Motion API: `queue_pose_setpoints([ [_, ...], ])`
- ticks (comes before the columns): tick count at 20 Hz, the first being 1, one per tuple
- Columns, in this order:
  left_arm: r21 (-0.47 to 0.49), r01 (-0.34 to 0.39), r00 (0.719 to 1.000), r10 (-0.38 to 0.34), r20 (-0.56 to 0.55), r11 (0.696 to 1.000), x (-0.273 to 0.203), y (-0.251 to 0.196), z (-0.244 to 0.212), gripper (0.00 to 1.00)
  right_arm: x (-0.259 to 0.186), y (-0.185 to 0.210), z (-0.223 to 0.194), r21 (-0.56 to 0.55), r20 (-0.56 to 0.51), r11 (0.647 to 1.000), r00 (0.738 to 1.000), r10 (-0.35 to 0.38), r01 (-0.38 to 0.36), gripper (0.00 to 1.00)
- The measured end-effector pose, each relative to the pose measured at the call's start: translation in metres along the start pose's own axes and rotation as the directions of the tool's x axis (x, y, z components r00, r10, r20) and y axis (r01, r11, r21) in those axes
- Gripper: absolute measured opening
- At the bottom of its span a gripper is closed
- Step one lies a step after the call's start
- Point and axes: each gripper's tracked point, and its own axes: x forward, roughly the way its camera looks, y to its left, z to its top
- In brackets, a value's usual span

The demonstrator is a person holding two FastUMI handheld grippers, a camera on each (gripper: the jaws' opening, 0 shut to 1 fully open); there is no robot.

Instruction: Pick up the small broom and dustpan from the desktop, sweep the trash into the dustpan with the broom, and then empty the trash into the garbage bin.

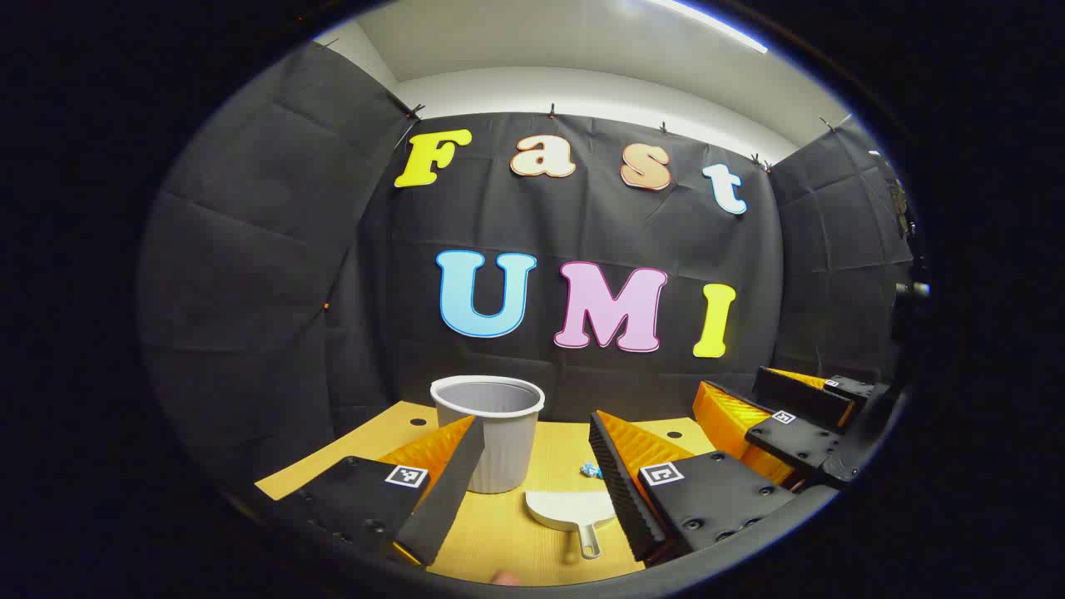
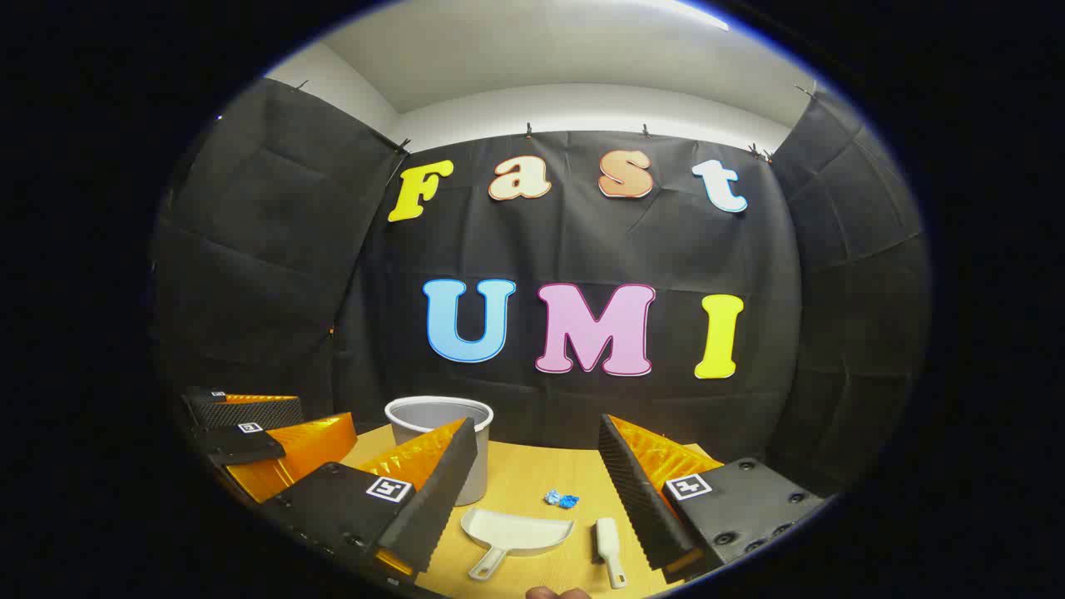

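Both tongs, left and right, gape empty above dustpan and broom at six o'clock, seemingly poised for pickup.

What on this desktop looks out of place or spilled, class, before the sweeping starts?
Only the trash: a small crumpled blue scrap lying loose on the desktop, apart from the dustpan, the broom and the bin. The bin stands upright; dustpan and broom lie flat, untouched. Nothing looks damaged.
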Motion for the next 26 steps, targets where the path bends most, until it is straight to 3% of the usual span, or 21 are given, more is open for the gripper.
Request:
queue_pose_setpoints([
  [10, 0.023, 0.094, 0.995, -0.095, 0.022, 0.995, 0.013, -0.032, 0.0, 0.74, -0.005, -0.031, 0.017, -0.021, 0.053, 0.995, 0.994, -0.097, 0.099, 0.94],
  [11, 0.024, 0.097, 0.995, -0.098, 0.027, 0.995, 0.014, -0.033, 0.0, 0.75, -0.005, -0.035, 0.017, -0.022, 0.058, 0.994, 0.993, -0.106, 0.107, 0.89],
  [12, 0.025, 0.103, 0.994, -0.104, 0.028, 0.994, 0.017, -0.034, -0.002, 0.75, -0.004, -0.036, 0.016, -0.021, 0.056, 0.993, 0.992, -0.111, 0.113, 0.94],
  [13, 0.025, 0.109, 0.994, -0.109, 0.022, 0.994, 0.02, -0.035, -0.003, 0.75, -0.004, -0.038, 0.014, -0.019, 0.049, 0.993, 0.992, -0.117, 0.118, 0.89],
  [18, -0.001, 0.138, 0.99, -0.138, 0.015, 0.99, 0.031, -0.038, -0.001, 0.75, -0.001, -0.052, 0.017, -0.008, 0.058, 0.986, 0.985, -0.163, 0.164, 0.94],
  [20, -0.01, 0.128, 0.992, -0.128, 0.0, 0.992, 0.035, -0.035, -0.004, 0.74, 0.001, -0.056, 0.019, -0.017, 0.068, 0.984, 0.982, -0.175, 0.176, 0.89],
  [21, -0.012, 0.122, 0.992, -0.123, 0.0, 0.992, 0.036, -0.034, -0.002, 0.75, 0.0, -0.058, 0.02, -0.022, 0.069, 0.983, 0.981, -0.182, 0.184, 0.94],
  [23, -0.021, 0.131, 0.991, -0.131, 0.023, 0.991, 0.033, -0.035, 0.005, 0.75, -0.001, -0.063, 0.021, -0.02, 0.066, 0.98, 0.979, -0.194, 0.196, 0.94],
  [24, -0.03, 0.13, 0.991, -0.129, 0.036, 0.991, 0.032, -0.033, 0.007, 0.75, -0.001, -0.065, 0.02, -0.007, 0.051, 0.979, 0.978, -0.203, 0.204, 0.89],
  [26, -0.058, 0.062, 0.994, -0.056, 0.098, 0.996, 0.027, -0.017, 0.024, 0.75, 0.001, -0.068, 0.018, 0.01, 0.014, 0.974, 0.974, -0.228, 0.228, 0.89],
])
